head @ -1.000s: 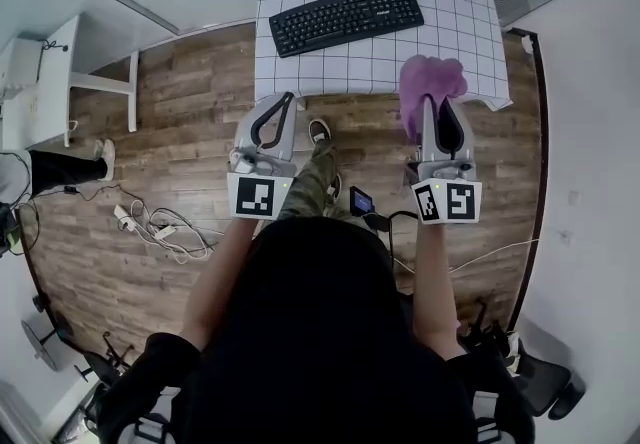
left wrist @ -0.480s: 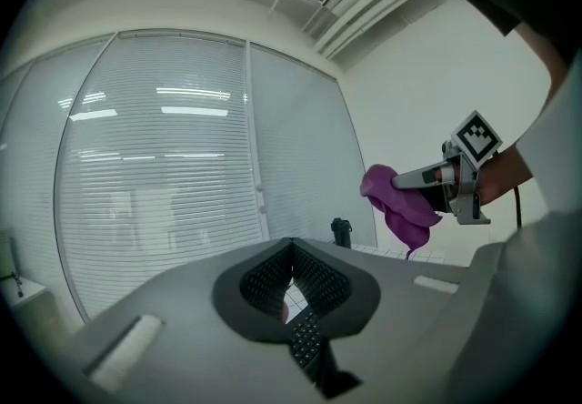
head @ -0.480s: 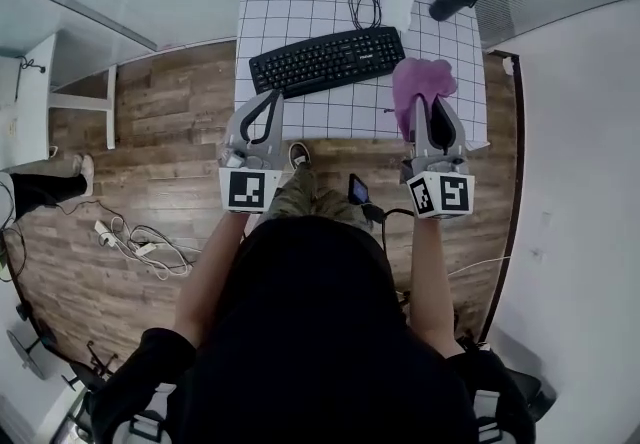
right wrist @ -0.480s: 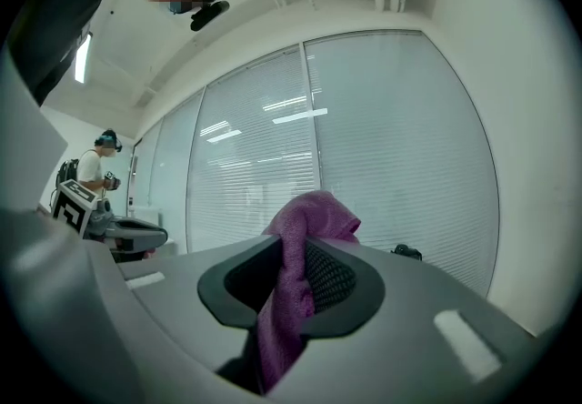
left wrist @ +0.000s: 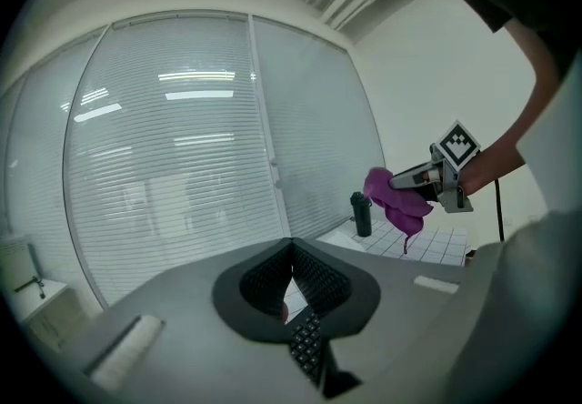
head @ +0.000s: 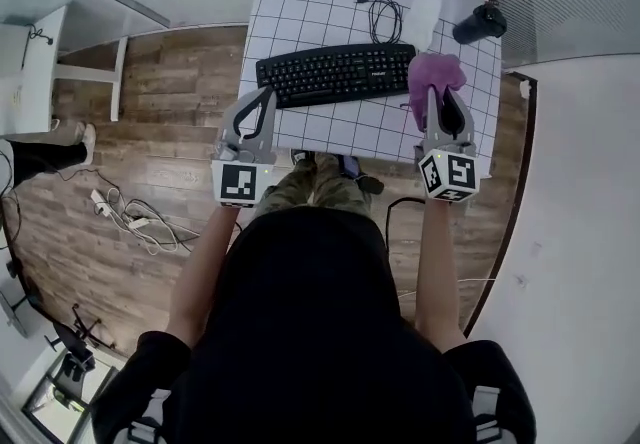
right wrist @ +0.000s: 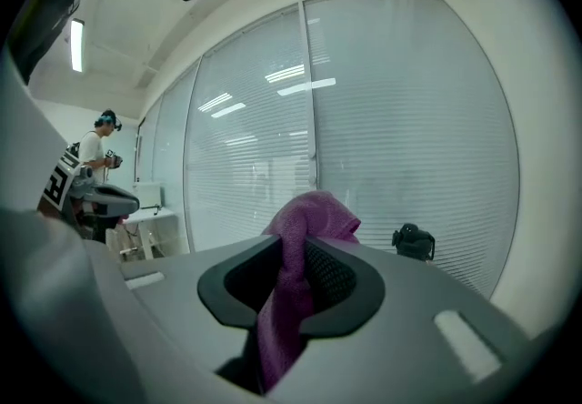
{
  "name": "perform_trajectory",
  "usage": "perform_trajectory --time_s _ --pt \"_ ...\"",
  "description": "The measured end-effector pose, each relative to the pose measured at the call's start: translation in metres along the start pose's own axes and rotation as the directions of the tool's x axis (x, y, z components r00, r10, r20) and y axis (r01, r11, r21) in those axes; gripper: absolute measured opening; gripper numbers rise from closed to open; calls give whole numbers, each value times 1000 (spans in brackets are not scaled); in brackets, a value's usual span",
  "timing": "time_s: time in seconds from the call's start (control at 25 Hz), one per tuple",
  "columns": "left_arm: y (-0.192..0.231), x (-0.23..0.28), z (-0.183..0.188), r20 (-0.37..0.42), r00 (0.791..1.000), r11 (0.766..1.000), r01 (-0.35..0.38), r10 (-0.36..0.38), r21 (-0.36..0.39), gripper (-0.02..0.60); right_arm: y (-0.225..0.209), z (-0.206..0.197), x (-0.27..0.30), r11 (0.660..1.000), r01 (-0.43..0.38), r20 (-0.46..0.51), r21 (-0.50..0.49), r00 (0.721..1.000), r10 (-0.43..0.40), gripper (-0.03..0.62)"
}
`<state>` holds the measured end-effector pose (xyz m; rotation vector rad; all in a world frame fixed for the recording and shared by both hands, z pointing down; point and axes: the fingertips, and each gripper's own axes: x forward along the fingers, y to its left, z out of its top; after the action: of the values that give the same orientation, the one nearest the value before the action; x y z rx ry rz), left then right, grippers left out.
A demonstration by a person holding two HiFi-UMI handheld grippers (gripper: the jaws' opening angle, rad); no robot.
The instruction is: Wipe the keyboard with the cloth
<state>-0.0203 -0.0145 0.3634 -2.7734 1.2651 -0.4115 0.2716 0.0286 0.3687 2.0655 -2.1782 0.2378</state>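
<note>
Grid-lined white tabletop [head: 300,17], standing on a wood floor [head: 170,102], carries a black keyboard [head: 335,74] with a coiled cable [head: 383,20] and a dark bottle [head: 478,24] behind it. The person's left hand-held gripper [head: 266,97] hovers by the keyboard's near left corner, its jaws pressed together on nothing. The right hand-held gripper [head: 437,100] is clamped on a purple cloth [head: 433,72], which bunches up at the keyboard's right end.

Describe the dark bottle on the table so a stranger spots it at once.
Start at the white gridded table. Past the black keyboard, the dark bottle stands at the far right corner, beyond the purple cloth. It is the only cylindrical thing there.
</note>
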Motion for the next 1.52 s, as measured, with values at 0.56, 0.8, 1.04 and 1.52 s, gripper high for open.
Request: perform_trajectory --time_s 0.56,0.8,1.04,1.52 --pt "4 21 -75 -187 976 994 -111 113 23 0 -71 -131 93 976 -193 -342 -99 928 149 91" --pt "3 28 -148 -305 951 999 -50 48 3 5 -82 -169 110 930 -294 -493 -221 856 154 91" --pt "6 28 -206 -354 935 996 -31 0 -81 38 -83 -195 125 910 -348 -579 -226 799 162 91" --pt "-2 23 -277 -489 867 988 26 -97 -150 146 -64 -220 140 922 -330 -618 -202 773 141 92"
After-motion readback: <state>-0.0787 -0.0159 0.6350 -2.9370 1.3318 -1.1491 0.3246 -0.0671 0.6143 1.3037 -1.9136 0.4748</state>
